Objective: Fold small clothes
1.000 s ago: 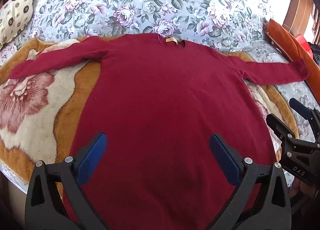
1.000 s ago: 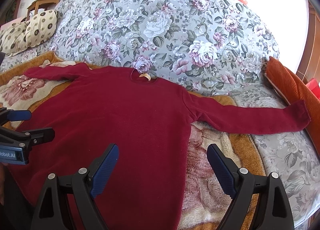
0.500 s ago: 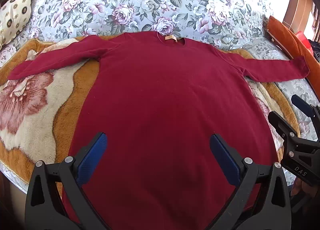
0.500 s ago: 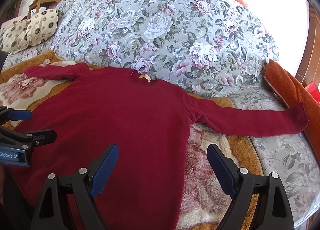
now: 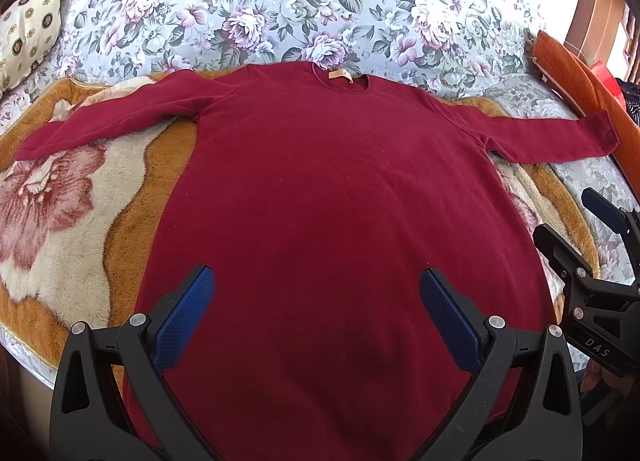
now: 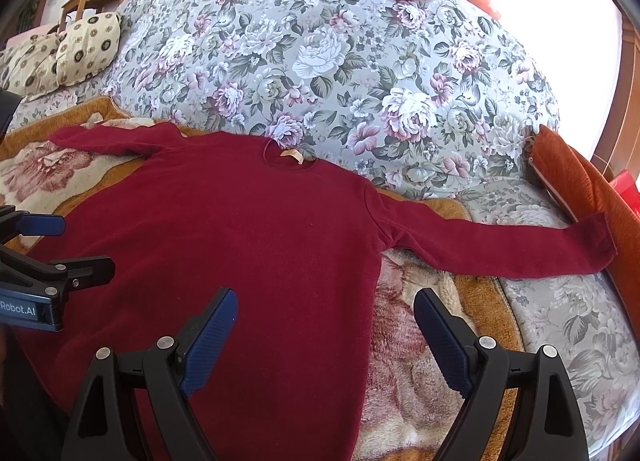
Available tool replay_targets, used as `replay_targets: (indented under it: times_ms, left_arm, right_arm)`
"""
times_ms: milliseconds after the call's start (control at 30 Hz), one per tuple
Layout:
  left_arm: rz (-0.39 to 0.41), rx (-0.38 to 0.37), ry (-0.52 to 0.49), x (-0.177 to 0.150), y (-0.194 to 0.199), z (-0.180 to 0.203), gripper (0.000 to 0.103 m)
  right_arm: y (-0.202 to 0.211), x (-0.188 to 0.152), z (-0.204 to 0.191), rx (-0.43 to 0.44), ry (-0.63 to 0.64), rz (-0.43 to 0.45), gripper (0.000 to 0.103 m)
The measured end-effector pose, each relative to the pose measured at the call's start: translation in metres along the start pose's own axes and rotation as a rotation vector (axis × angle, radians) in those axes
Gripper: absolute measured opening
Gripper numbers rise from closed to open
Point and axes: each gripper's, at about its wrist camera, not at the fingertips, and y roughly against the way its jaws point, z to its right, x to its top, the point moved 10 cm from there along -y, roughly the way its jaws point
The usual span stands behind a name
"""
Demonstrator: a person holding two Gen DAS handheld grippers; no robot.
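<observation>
We see the sweater [image 5: 340, 213] lying flat on the blanket [image 5: 64, 229], neck label [image 5: 339, 75] at the bed's far side — sleeves out toward the left and right edges. Both grippers — left gripper [image 5: 316, 313], right gripper [image 6: 324, 325] — hover side by side over the near hem. A pillow [image 6: 86, 47] sits at the far left corner.

Dark red sweater [image 5: 340, 201] spread flat, sleeves out, on plush blanket [image 5: 60, 229]; left gripper [image 5: 316, 317] wide apart above hem; right gripper [image 5: 600, 245] at right edge

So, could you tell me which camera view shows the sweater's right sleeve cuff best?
The right wrist view: the cuff lies unobstructed against the orange cushion. The left wrist view shows it smaller, near the edge.
</observation>
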Motion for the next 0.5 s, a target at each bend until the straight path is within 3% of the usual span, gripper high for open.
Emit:
replay_targets:
  times_ms: [500]
  left_arm:
    - [0.0, 0.002, 0.001, -0.0007, -0.0001, 0.0016, 0.102]
  right_arm:
    - [-0.0002, 0.0001, -0.0036, -0.003, 0.012, 0.005, 0.088]
